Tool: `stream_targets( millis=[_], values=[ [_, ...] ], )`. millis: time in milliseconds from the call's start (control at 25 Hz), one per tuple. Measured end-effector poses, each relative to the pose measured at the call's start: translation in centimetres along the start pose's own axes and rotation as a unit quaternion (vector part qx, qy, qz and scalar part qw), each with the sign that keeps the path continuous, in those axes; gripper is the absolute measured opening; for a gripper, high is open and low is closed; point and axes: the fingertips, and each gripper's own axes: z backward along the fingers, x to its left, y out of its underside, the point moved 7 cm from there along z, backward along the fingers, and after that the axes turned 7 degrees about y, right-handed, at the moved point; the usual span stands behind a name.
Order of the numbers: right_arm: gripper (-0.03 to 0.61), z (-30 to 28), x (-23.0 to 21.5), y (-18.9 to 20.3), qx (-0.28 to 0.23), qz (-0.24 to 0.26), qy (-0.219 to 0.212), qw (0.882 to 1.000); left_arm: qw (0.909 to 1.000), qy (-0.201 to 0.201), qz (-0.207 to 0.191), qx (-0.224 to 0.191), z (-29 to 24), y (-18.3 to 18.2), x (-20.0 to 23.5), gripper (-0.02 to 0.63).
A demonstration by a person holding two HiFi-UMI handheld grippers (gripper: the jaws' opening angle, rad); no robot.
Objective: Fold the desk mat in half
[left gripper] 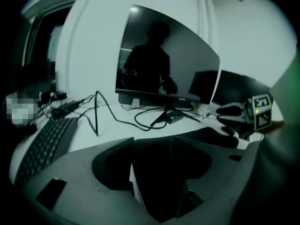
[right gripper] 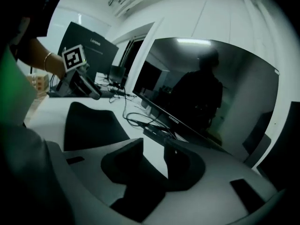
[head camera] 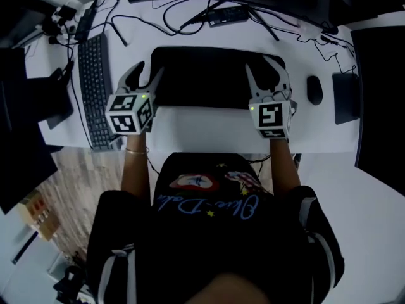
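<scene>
The black desk mat point(head camera: 209, 75) lies as a compact dark rectangle on the white desk point(head camera: 209, 128), in front of the monitor. My left gripper point(head camera: 145, 78) stands open at the mat's left end, its jaws spread over the near left corner. In the left gripper view the dark mat point(left gripper: 211, 137) runs under and between those jaws point(left gripper: 154, 142), with no pad pressing on it. My right gripper point(head camera: 264, 75) is open at the mat's right end. From the right gripper view, bare white desk shows between its jaws point(right gripper: 153, 149), and the mat point(right gripper: 93, 123) lies to their left.
A black keyboard point(head camera: 95, 94) lies left of the mat, a mouse point(head camera: 314, 89) and a flat black box point(head camera: 345, 97) to the right. Cables point(head camera: 183, 14) and a small adapter point(head camera: 228, 14) sit behind it, below the dark monitor point(left gripper: 164, 64).
</scene>
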Motion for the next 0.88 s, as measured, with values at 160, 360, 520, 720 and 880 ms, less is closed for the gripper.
stream_targets(
  millis=[160, 360, 520, 720, 880],
  values=[
    [0.042, 1.8, 3.0, -1.0, -0.010, -0.042, -0.043, 0.998, 0.9949, 0.006, 0.100, -0.010, 3.8, 3.6, -0.9, 0.238],
    [0.009, 2.2, 6.7, -0.6, 0.002, -0.026, -0.080, 0.996, 0.9689, 0.011, 0.246, -0.027, 6.2, 7.9, -1.4, 0.238],
    [0.009, 2.4, 9.7, -0.6, 0.009, -0.014, -0.122, 0.992, 0.9328, 0.024, 0.355, -0.059, 6.5, 9.6, -1.1, 0.235],
    [0.008, 2.6, 12.2, 0.0, 0.029, -0.009, -0.158, 0.987, 0.9008, 0.020, 0.427, -0.074, 6.0, 10.6, -1.0, 0.222],
    [0.005, 2.8, 13.2, 0.8, 0.044, 0.004, -0.169, 0.985, 0.8809, 0.019, 0.467, -0.072, 5.3, 11.5, -1.1, 0.220]
  ],
)
